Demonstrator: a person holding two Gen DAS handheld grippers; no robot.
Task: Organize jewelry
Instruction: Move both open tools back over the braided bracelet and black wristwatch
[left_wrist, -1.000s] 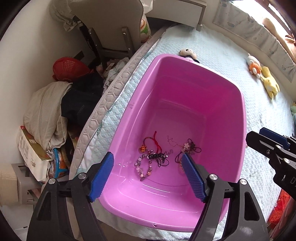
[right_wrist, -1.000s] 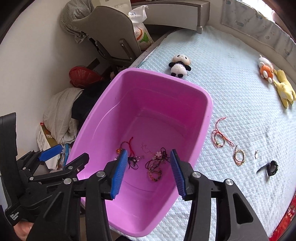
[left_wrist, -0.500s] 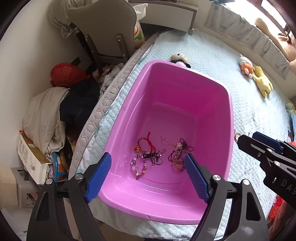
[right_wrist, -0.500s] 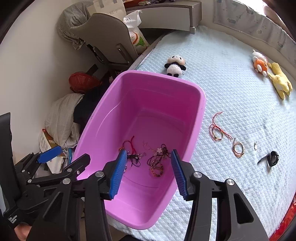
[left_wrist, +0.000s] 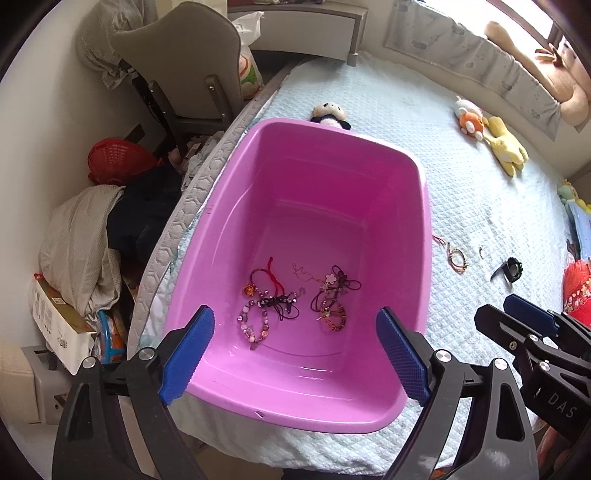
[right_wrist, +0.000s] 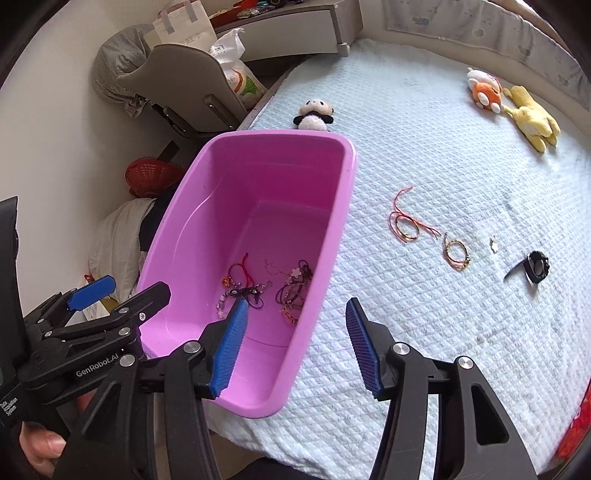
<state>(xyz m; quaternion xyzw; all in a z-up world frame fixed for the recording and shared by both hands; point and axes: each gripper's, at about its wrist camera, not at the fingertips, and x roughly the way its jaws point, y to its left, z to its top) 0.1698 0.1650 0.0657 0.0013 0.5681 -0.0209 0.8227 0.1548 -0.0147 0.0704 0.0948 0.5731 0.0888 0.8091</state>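
Observation:
A pink plastic tub sits on the bed's near left corner. Several bracelets and cords lie tangled on its floor. On the bedspread to its right lie a red string bracelet, a gold beaded bracelet, a small ring and a black watch. My left gripper is open and empty, held above the tub's near end. My right gripper is open and empty, above the tub's near right rim.
Plush toys lie on the bed: a panda behind the tub, an orange one and a yellow one far right. Left of the bed are a chair, a red basket and piled clothes.
Both grippers have pulled back and up from the tub, so more of the bed and the loose jewelry shows. The right gripper has swung right and opened wider. The jewelry has not moved.

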